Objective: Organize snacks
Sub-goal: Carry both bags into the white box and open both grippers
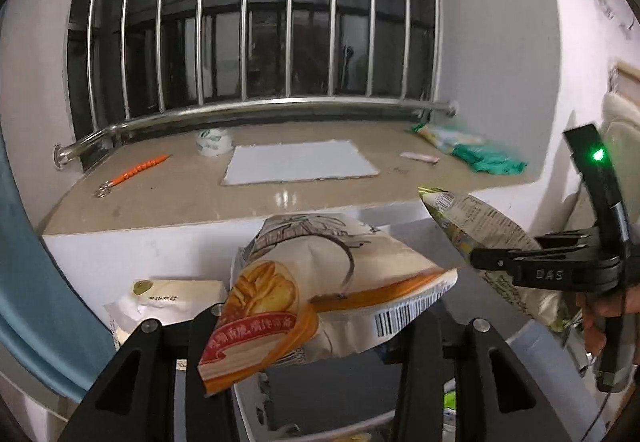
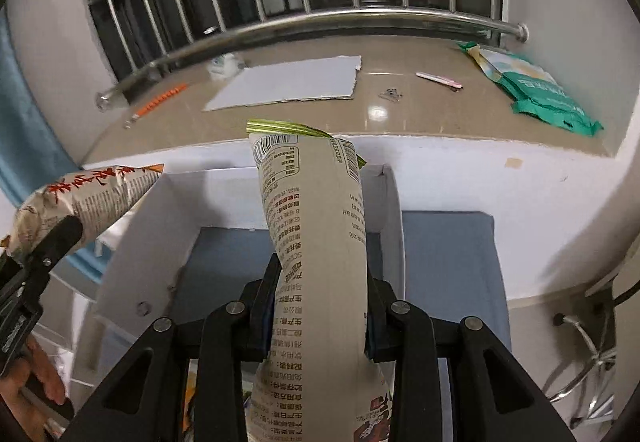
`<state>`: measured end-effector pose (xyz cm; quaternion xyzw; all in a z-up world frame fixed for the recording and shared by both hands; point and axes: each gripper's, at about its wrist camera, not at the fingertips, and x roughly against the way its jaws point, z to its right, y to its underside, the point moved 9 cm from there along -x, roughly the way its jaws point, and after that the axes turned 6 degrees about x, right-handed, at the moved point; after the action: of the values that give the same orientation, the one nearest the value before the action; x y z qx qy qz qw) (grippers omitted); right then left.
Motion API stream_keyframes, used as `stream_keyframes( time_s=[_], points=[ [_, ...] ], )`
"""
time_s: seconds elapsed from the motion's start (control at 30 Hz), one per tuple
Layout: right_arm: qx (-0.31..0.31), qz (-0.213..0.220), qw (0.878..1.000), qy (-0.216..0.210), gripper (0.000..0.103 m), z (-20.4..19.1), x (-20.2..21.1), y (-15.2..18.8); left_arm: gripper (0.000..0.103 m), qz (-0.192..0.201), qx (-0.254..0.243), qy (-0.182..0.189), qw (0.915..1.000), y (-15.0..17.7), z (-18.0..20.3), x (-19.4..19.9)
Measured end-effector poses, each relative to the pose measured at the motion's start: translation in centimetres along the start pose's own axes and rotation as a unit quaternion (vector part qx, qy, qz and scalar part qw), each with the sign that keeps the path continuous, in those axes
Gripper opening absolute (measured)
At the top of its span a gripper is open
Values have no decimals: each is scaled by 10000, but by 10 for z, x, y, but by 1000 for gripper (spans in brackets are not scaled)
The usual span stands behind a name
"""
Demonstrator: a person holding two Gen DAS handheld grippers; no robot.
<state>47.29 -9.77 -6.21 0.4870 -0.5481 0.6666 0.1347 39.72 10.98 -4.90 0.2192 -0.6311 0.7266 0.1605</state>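
A chip bag (image 1: pixel 320 294) with an orange band is riding nearest the left lens, pinched between the left gripper (image 1: pixel 312 326) fingers, which are pressing into its crumpled lower end. Just right of it, the right gripper (image 2: pixel 320 306) is clamping a second snack bag (image 2: pixel 316 234), its fingers squeezed tight on the pack's middle so that the green-gold sealed top is standing upright. Both packets are hanging in the air above a white cardboard box (image 2: pixel 152 234) that is standing below the front edge of the stone window ledge (image 1: pixel 160 197). The box is showing a bare blue-grey floor where it can be seen, so the sorting is looking barely begun: neither carried bag is resting inside yet. A pale packet (image 1: pixel 176 296) is lying left of the box, and a green-and-white pouch (image 2: pixel 536 89) is sitting on the ledge's far right, seemingly awaiting collection. A torn grey card (image 1: pixel 300 163), an orange tool (image 1: pixel 140 169) and a pink pen (image 2: pixel 438 79) are also lying on the ledge.
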Motion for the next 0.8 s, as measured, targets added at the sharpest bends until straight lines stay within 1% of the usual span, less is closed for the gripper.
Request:
stream_keyframes(
  time_s=[0.03, 0.07, 0.1, 0.13, 0.17, 0.27, 0.4, 0.5, 0.6, 0.7, 0.77, 0.8],
  points=[
    [4, -24, 10000, -21, 46, 0, -6, -3, 63, -119, -40, -64, 9999, 3, -1, -8],
    [23, -35, 10000, -37, 59, 0, -10, -5, 93, -233, -49, -141, 9996, 6, -4, -14],
    [46, -3, 10000, -46, 94, 0, -12, -6, 103, -255, -43, -235, 9994, 9, -6, -15],
    [44, 105, 9999, -4, 103, 1, -10, -8, 103, -137, -22, -317, 9994, 11, -11, -13],
    [64, 270, 9996, 26, 103, 2, -4, -9, 103, -104, 18, -312, 9995, 13, -13, -10],
    [132, 501, 9987, -21, 103, 1, 10, -6, 103, -189, 155, -181, 9995, 19, -19, -1],
    [133, 663, 9975, -199, 103, -4, 28, -2, 103, -99, 104, -130, 9998, 18, -19, 20],
    [191, 830, 9958, -332, 103, -12, 51, 3, 103, -8, 54, -88, 9999, 18, -15, 43],
    [243, 1084, 9927, -470, 103, -18, 80, 9, 103, 34, 74, 14, 10000, 24, -13, 78],
    [274, 1364, 9876, -724, 103, -23, 118, 32, 103, 118, 125, 112, 9998, 36, -10, 117],
    [233, 1555, 9841, -822, 103, -24, 145, 57, 103, 230, 159, 222, 9994, 51, -7, 147],
    [199, 1580, 9836, -842, 103, -23, 153, 66, 103, 257, 158, 302, 9991, 59, -4, 158]
  ],
)
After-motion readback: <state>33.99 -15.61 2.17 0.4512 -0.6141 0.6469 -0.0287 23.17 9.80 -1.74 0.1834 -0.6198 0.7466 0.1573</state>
